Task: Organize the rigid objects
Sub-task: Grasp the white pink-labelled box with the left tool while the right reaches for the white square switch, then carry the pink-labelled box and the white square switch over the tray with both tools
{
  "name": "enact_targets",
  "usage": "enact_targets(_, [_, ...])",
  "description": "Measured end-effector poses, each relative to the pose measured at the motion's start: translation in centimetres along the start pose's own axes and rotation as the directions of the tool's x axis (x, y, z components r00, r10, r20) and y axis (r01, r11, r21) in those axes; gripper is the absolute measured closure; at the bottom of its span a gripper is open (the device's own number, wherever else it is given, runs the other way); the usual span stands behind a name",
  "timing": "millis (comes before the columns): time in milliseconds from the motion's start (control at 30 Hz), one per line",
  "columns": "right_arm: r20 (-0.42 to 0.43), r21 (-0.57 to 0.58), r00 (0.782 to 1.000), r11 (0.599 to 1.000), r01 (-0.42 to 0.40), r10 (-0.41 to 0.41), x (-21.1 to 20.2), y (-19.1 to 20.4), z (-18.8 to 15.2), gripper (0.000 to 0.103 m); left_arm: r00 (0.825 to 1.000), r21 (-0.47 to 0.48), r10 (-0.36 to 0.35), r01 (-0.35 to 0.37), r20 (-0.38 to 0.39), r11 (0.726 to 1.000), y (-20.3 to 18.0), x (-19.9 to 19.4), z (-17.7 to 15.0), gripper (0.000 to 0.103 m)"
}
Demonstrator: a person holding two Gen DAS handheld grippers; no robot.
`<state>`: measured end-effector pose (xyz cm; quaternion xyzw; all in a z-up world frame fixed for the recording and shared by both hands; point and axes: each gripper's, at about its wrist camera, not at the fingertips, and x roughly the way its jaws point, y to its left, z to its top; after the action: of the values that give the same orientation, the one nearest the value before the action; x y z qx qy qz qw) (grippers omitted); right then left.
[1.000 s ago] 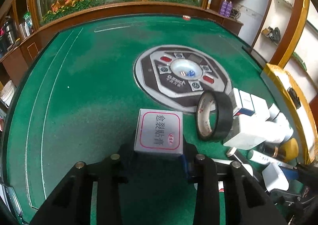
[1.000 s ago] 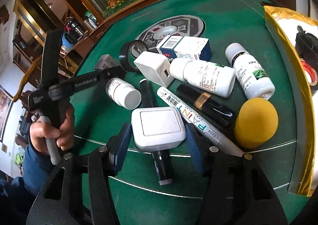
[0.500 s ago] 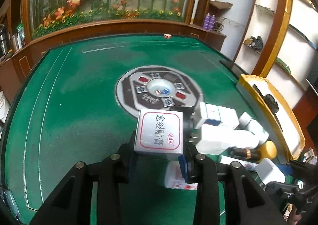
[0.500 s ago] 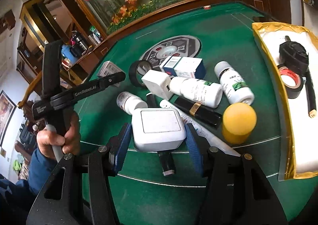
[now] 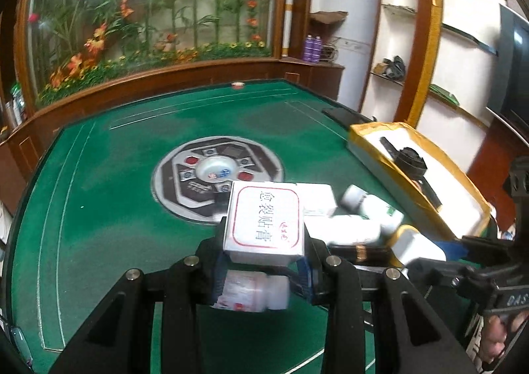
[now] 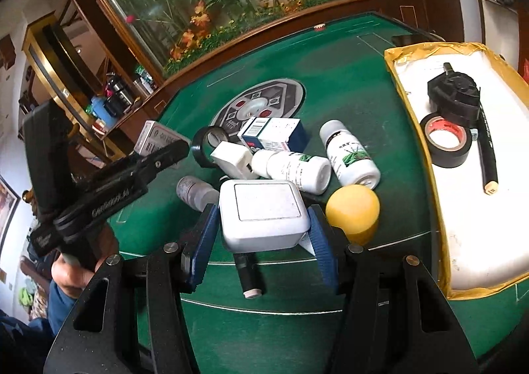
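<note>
My left gripper (image 5: pixel 264 261) is shut on a silver box with a red-framed label (image 5: pixel 264 220) and holds it above the green table; the box also shows at the left of the right wrist view (image 6: pixel 155 139). My right gripper (image 6: pixel 264 238) is shut on a white wall switch (image 6: pixel 263 215), lifted over the pile. The yellow-rimmed tray (image 6: pixel 413 129) at the right holds a black tape roll (image 6: pixel 444 142), a black round part (image 6: pixel 454 96) and a black rod (image 6: pixel 487 159).
On the felt lie two white bottles (image 6: pixel 297 169) (image 6: pixel 352 159), a blue-white box (image 6: pixel 274 136), a white plug (image 6: pixel 231 159), a tape roll (image 6: pixel 206 145), a yellow ball (image 6: pixel 352 212), a small bottle (image 5: pixel 251 288) and a marker (image 6: pixel 248 274). A round control panel (image 5: pixel 216 175) sits mid-table.
Both grippers have risen and swung right with their objects. The tray has come closer in both views, and the pile lies lower and farther beneath them.
</note>
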<state>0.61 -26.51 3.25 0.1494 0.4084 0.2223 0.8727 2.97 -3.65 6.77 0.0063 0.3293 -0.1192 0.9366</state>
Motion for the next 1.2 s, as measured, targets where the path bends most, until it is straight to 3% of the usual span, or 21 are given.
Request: enact_targets(1200, [0.098, 0.092, 0.994, 0.995, 0.034, -0.043, -4.9, -3.8, 0.6, 0.048, 0.992, 0.029, -0.121, 0.122, -0.036, 0.992, -6.0, 0.0, 0.1, 0.067])
